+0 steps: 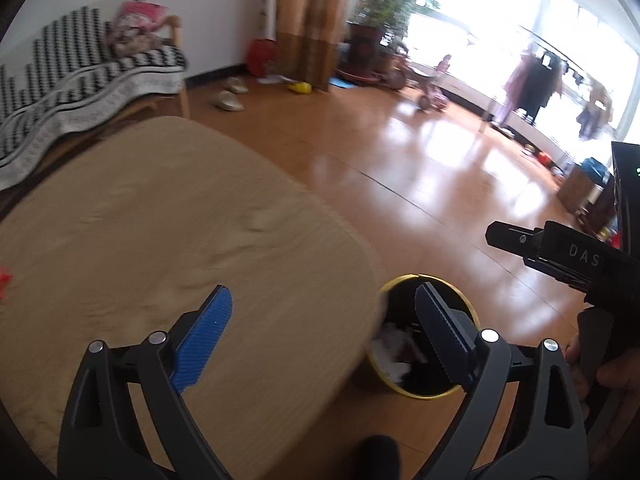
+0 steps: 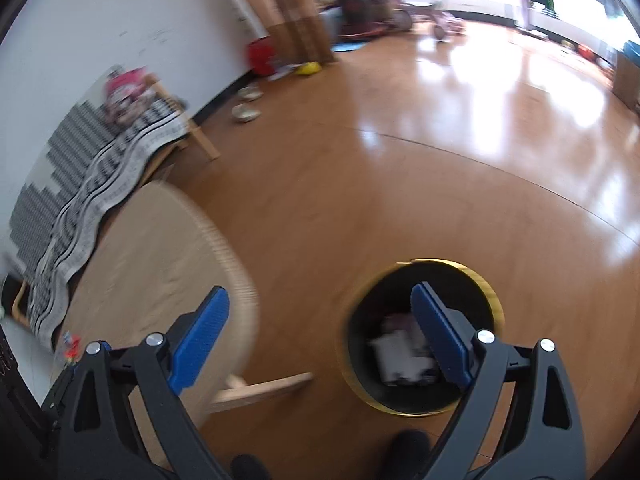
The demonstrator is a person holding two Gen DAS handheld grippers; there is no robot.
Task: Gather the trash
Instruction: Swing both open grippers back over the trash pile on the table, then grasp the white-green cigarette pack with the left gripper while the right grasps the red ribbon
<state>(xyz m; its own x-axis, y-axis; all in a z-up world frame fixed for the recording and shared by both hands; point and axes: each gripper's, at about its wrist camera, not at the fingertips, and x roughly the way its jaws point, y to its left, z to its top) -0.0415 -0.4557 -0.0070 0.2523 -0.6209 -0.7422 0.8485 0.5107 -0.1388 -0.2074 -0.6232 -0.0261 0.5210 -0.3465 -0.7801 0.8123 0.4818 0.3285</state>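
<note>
A round black bin with a gold rim (image 1: pixel 476 320) stands on the floor beside the table; white and dark trash (image 1: pixel 394 354) lies inside. It also shows in the right wrist view (image 2: pixel 486 288), with white crumpled trash (image 2: pixel 394 350) in it. My left gripper (image 1: pixel 324 300) is open and empty, over the table's right edge and the bin. My right gripper (image 2: pixel 320 300) is open and empty, above the floor, its right finger over the bin. A small red scrap (image 1: pixel 5 280) lies at the table's far left edge; it shows in the right wrist view (image 2: pixel 71 346) too.
A light wooden table (image 1: pixel 160 240) fills the left. A bench with a black-and-white cloth (image 1: pixel 80 72) stands behind it. Slippers (image 1: pixel 228 100), a red bucket (image 1: pixel 260 54) and a potted plant (image 1: pixel 368 40) sit by the far wall. My right gripper's body (image 1: pixel 560 256) shows at right.
</note>
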